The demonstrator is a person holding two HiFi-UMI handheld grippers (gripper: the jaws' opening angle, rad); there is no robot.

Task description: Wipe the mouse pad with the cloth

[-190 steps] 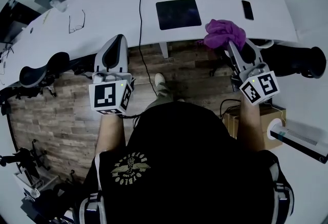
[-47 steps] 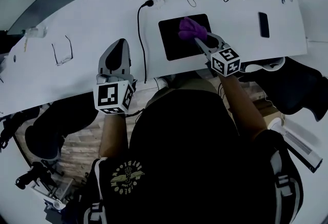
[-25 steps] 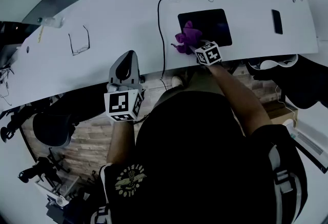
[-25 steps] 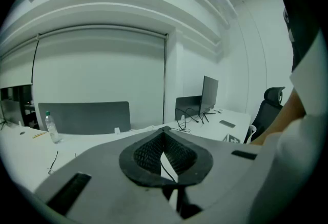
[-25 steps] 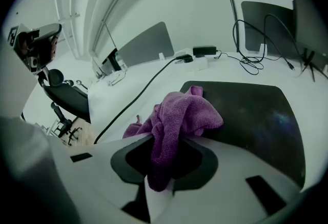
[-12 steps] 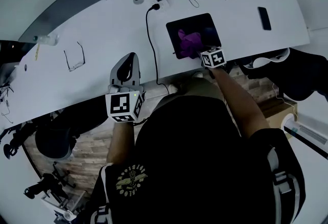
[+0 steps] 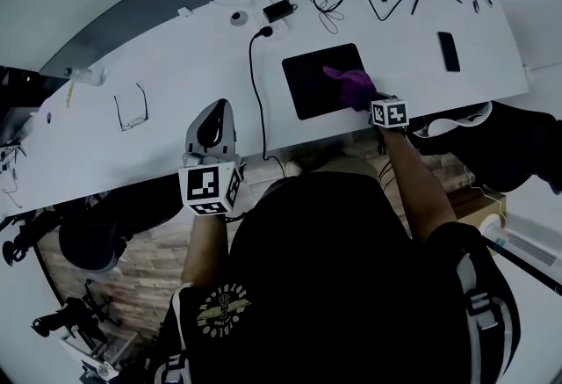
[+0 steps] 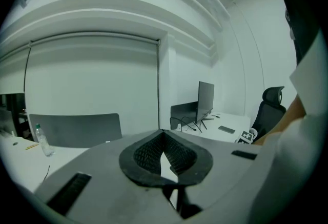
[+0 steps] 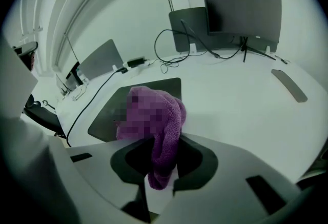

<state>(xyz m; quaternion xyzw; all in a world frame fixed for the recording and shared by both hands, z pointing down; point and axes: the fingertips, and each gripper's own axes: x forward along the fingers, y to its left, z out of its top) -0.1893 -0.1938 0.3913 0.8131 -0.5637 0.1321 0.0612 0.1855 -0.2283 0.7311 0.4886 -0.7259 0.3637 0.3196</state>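
Cloth on the pad's right near corner, bare white tabletop all round

My right gripper [image 9: 162, 169] pinches the fuzzy purple cloth [image 7: 350, 84] on the flat black mouse pad [image 7: 309, 83], which lies by the tabletop's [image 7: 176, 66] near edge. A black cable [image 7: 256, 83] runs just left of the pad; a phone [image 7: 448, 51] lies well to the right. My left gripper [image 7: 213, 114], fingers together and empty, hangs at the near edge.

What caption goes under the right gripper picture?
The right gripper holds a purple cloth at the edge of a dark mouse pad on a white desk.
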